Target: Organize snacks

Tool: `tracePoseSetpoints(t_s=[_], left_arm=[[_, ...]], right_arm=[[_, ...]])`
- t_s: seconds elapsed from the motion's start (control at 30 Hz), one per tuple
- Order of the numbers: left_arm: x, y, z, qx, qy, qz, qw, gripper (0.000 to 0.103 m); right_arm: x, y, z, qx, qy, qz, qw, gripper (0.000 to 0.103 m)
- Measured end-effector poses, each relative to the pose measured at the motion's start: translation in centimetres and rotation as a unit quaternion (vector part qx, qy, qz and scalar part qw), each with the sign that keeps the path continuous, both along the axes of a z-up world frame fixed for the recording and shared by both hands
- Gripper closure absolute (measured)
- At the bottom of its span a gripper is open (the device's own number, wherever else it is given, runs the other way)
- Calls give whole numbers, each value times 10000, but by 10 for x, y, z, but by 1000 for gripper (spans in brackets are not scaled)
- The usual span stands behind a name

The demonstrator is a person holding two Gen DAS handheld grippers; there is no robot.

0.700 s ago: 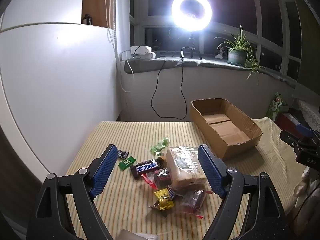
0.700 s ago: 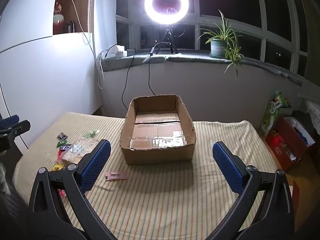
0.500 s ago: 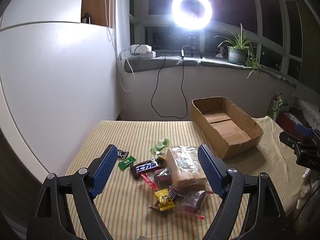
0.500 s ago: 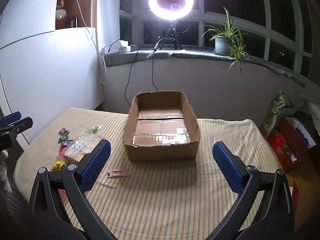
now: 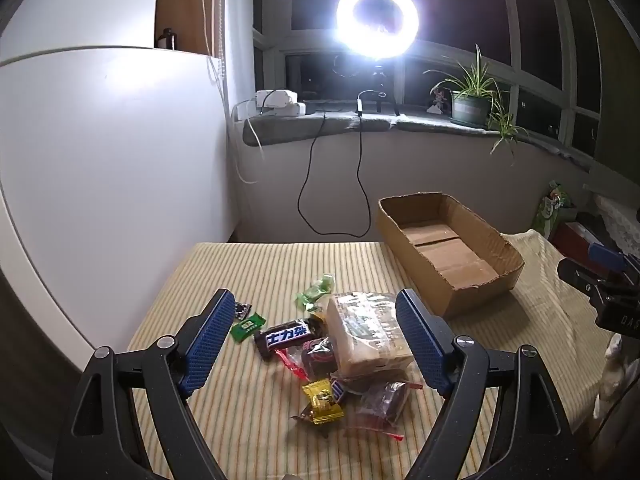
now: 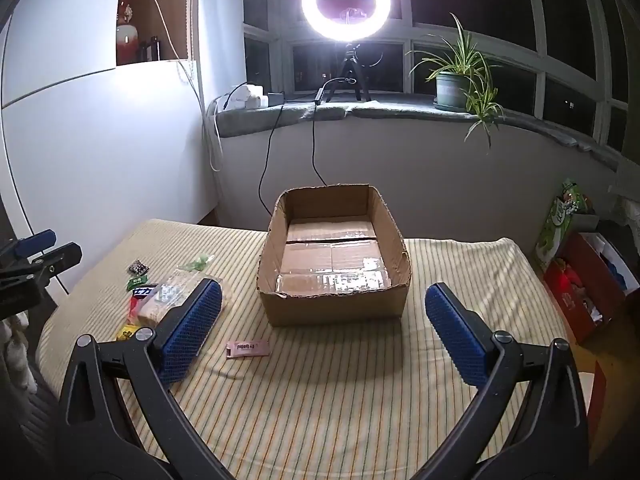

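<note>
Where stripes run — one cardboard box, one pink sachet

Dark candy bar: white characters "士力架". Pink sachet: print too small.

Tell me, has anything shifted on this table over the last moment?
Hardly. The right gripper has tipped and drawn slightly nearer, so the cardboard box sits lower in its view. Nothing was grabbed or released: both it and the left gripper remain open and empty, and the snack pile and pink packet lie untouched.
</note>
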State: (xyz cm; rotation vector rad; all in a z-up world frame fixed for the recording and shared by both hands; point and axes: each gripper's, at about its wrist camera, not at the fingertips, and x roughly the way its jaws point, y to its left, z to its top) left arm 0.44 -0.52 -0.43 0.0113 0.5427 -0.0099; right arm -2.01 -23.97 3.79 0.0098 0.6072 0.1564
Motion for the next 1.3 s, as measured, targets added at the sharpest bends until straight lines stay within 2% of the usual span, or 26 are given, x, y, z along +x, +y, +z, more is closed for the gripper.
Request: tracePoseSetpoints(t_s=[1.3], left_arm=[[3, 2, -1, -42, 20, -26, 10000, 20]], right_arm=[[4, 7, -7, -6, 100, 170, 9998, 0]])
